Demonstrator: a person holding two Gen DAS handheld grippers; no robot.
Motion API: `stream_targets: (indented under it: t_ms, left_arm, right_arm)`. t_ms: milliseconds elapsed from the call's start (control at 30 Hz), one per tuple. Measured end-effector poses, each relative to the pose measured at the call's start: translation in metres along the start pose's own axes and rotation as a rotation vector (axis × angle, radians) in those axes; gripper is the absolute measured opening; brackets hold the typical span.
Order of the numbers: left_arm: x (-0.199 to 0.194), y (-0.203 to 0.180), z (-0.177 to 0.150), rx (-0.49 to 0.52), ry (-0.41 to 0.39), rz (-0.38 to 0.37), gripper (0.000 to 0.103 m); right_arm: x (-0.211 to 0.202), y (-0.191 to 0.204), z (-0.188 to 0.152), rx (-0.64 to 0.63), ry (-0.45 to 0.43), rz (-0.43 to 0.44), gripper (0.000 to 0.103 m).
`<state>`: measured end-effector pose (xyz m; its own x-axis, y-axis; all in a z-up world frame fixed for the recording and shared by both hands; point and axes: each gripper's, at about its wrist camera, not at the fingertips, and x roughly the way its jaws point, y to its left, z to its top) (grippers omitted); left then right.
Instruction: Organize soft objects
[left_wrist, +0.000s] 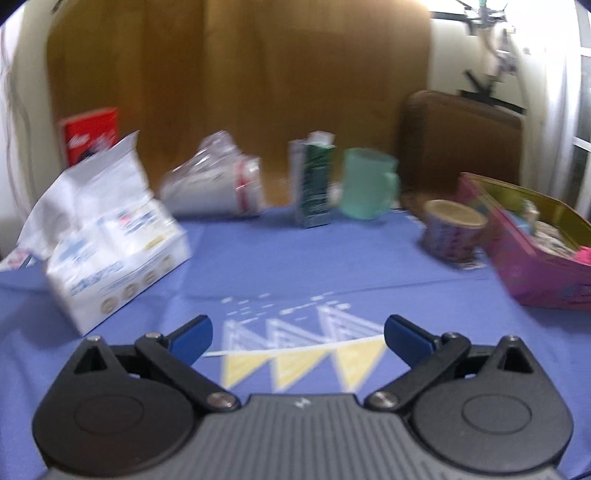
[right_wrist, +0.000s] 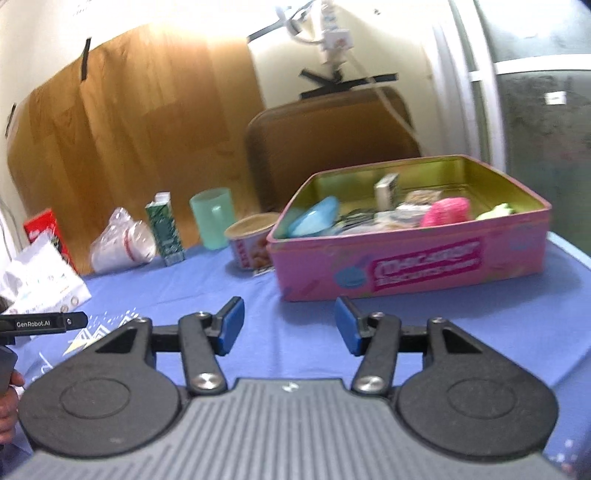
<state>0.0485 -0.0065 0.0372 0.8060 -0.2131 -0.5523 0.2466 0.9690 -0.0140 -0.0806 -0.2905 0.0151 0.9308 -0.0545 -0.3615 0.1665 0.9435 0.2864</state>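
Note:
A pink tin box stands open on the blue tablecloth; it also shows at the right edge of the left wrist view. Inside lie a pink knitted soft object, a light blue soft piece, a yellow-green piece and small packets. My right gripper is open and empty, just in front of the box. My left gripper is open and empty above the cloth's triangle print. A white tissue pack lies left of it.
Along the back stand a red box, a crumpled clear plastic bag, a green carton, a teal mug and a small round tin. A brown chair back stands behind the table.

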Motion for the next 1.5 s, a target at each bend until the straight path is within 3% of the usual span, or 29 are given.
stream_targets:
  t_ms: [233, 433, 767, 1133, 1500]
  left_arm:
    - [-0.019, -0.058, 0.008, 0.078, -0.013, -0.048, 0.103]
    - [-0.024, -0.098, 0.009, 0.137, 0.009, -0.062, 0.103]
    - [-0.032, -0.146, 0.006, 0.245, -0.036, -0.024, 0.103]
    - [-0.031, -0.171, 0.0, 0.305, -0.018, -0.022, 0.103]
    - [-0.029, -0.168, -0.004, 0.298, 0.002, -0.026, 0.103]
  right_arm:
    - [-0.023, -0.018, 0.001, 0.03, -0.058, -0.005, 0.064]
    - [-0.024, -0.031, -0.005, 0.077, -0.053, 0.014, 0.064]
    - [-0.022, -0.045, -0.012, 0.129, -0.032, 0.055, 0.065]
    - [-0.027, -0.058, -0.013, 0.168, -0.049, 0.058, 0.067]
    - [-0.025, -0.059, -0.016, 0.185, -0.037, 0.058, 0.067]
